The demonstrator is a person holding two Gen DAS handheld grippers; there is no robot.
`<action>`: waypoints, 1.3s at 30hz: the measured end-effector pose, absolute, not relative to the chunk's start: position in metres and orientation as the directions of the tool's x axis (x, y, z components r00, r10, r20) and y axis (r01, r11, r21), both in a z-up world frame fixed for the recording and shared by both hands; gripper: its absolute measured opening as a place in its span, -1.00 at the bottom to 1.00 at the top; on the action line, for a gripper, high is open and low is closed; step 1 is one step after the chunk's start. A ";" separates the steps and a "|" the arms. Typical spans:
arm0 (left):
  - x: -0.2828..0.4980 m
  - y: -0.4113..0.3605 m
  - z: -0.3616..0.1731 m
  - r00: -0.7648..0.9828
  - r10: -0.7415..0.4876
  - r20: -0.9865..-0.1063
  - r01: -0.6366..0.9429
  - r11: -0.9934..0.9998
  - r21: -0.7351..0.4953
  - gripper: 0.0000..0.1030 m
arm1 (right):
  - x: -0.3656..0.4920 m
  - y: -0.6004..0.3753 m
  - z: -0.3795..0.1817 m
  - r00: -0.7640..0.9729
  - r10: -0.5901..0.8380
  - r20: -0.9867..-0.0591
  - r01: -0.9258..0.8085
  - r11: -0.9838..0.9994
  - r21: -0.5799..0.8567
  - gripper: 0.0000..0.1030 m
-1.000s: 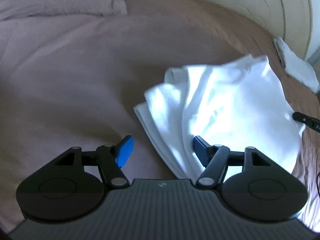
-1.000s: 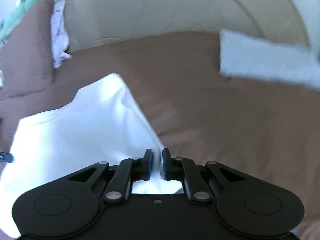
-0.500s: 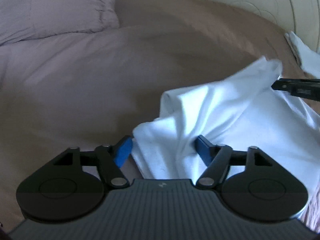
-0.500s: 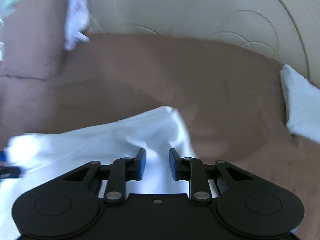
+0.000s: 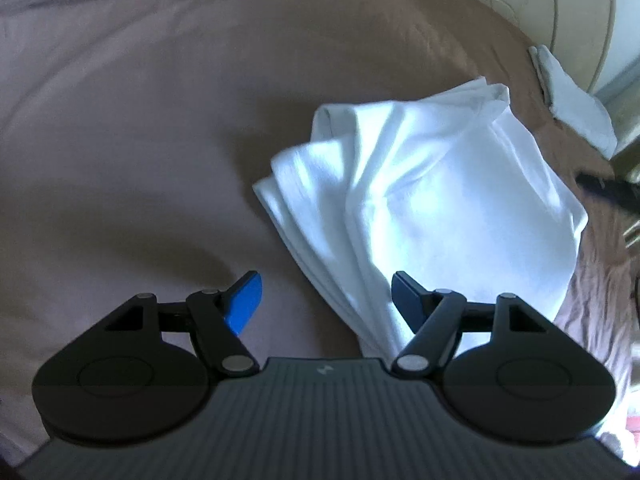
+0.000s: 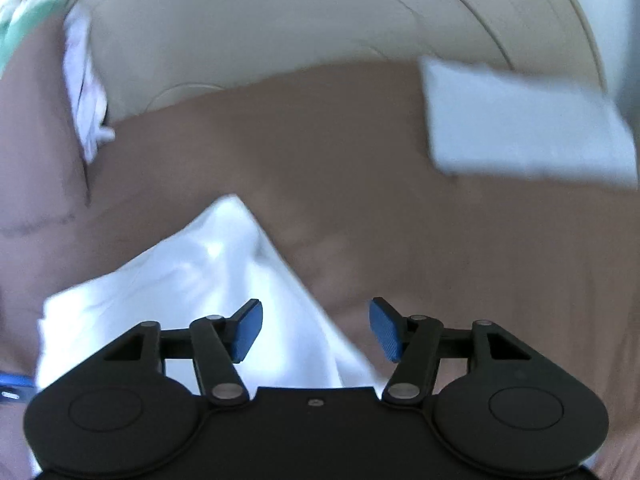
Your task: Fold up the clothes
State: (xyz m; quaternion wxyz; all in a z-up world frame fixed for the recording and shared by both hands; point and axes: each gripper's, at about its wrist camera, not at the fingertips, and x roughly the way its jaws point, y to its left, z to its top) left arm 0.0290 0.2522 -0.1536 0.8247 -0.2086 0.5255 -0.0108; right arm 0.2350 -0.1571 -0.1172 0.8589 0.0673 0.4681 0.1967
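**Right gripper lets go; the fold is laid down**

On the left, the left gripper (image 5: pixel 326 300) hangs with its jaws wide, much as it did a second ago, over the near edge of the white garment (image 5: pixel 432 200). Its blue pads press on nothing: one stands over the brown bedspread (image 5: pixel 140 140), the other over the cloth. The garment lies on the bed in several stacked layers, their edges stepped along the left side, with soft creases across the top.

On the right, the change is plain. A second ago the right gripper (image 6: pixel 316 330) was nearly shut at the garment's edge; its jaws have just been opening and now stand wide, with only the garment's right border and bare bedspread between them, nothing pinched. The cloth has dropped from a lifted fold to lie flat.

That suggests this fold is finished and released. A second, already folded white piece (image 6: pixel 520 128) sits well apart near the cream headboard (image 6: pixel 280 20), so this garment probably needs smoothing or one more fold.
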 end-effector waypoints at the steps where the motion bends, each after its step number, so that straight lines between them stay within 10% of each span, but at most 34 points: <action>1: 0.031 0.249 -0.156 0.445 -0.242 -0.862 -0.205 0.909 -0.362 0.38 | 0.229 -0.166 -0.122 0.461 0.431 -0.775 -0.252 0.902 0.351 0.25; 15: 0.044 0.210 -0.162 0.419 -0.281 -0.863 -0.154 0.915 -0.373 0.42 | 0.184 -0.184 -0.181 0.289 0.703 -0.650 -0.110 0.699 0.707 0.37; 24: 0.032 0.250 -0.163 0.585 -0.339 -0.737 -0.309 0.747 -0.589 0.42 | 0.223 -0.163 -0.192 0.398 0.701 -0.591 -0.078 0.668 0.740 0.44; 25: 0.032 0.251 -0.162 0.591 -0.336 -0.733 -0.304 0.750 -0.588 0.44 | 0.225 -0.160 -0.192 0.416 0.696 -0.585 -0.081 0.669 0.738 0.40; 28: 0.037 0.251 -0.173 0.561 -0.309 -0.768 -0.314 0.779 -0.543 0.49 | 0.215 -0.149 -0.176 0.503 0.634 -0.588 -0.166 0.738 0.654 -0.54; 36: 0.065 0.229 -0.186 0.599 -0.216 -0.771 -0.245 0.867 -0.433 0.95 | 0.179 -0.121 -0.126 0.637 0.522 -0.568 -0.376 0.853 0.362 -0.61; 39: 0.076 0.219 -0.189 0.611 -0.228 -0.758 -0.210 0.877 -0.432 0.73 | 0.181 -0.117 -0.134 0.641 0.486 -0.594 -0.373 0.874 0.312 -0.61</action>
